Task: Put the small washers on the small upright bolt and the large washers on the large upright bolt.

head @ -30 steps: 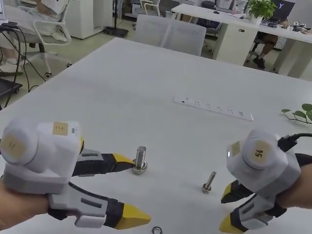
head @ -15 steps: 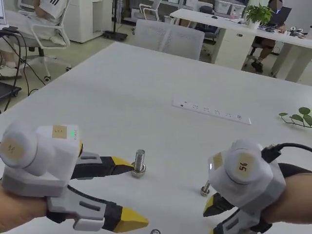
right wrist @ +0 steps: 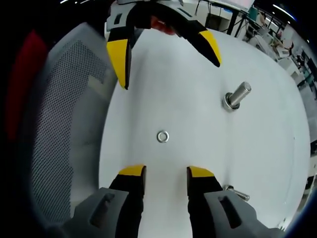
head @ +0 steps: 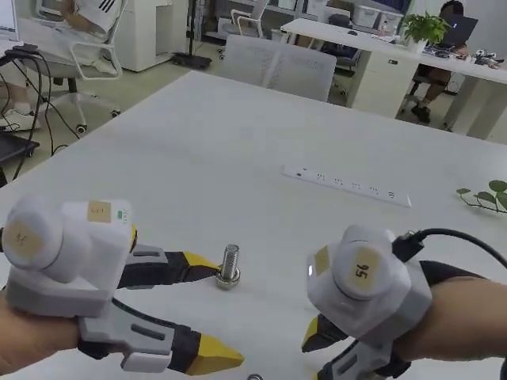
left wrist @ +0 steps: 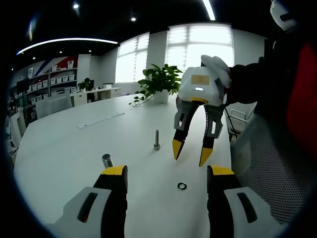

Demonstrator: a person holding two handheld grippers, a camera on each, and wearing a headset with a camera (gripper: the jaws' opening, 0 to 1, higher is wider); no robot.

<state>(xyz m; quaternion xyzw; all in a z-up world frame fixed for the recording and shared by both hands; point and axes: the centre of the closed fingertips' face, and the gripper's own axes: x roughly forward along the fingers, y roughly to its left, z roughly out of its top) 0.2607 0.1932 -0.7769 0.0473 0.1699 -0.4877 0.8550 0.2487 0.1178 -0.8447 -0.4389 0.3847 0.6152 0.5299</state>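
A small steel washer (right wrist: 162, 136) lies flat on the white table (head: 238, 142), just ahead of my right gripper (right wrist: 166, 172), whose jaws stand open and hold nothing. This washer (left wrist: 182, 186) also lies between the tips of my left gripper (left wrist: 167, 173), which is open too. The large bolt (head: 230, 267) stands upright beside the upper fingertip of the left gripper (head: 215, 310). The small bolt (left wrist: 157, 140) stands further off, behind the right gripper (left wrist: 190, 152). In the head view the right gripper (head: 317, 356) hides it.
A white power strip (head: 346, 184) lies across the middle of the table. Plant leaves (head: 485, 190) reach in at the right edge. A grey mesh chair (right wrist: 64, 124) stands close by the table's near edge. Desks and chairs fill the room behind.
My right gripper has moved left toward the washer and now covers the small bolt in the head view. The left gripper has stayed put, still open.
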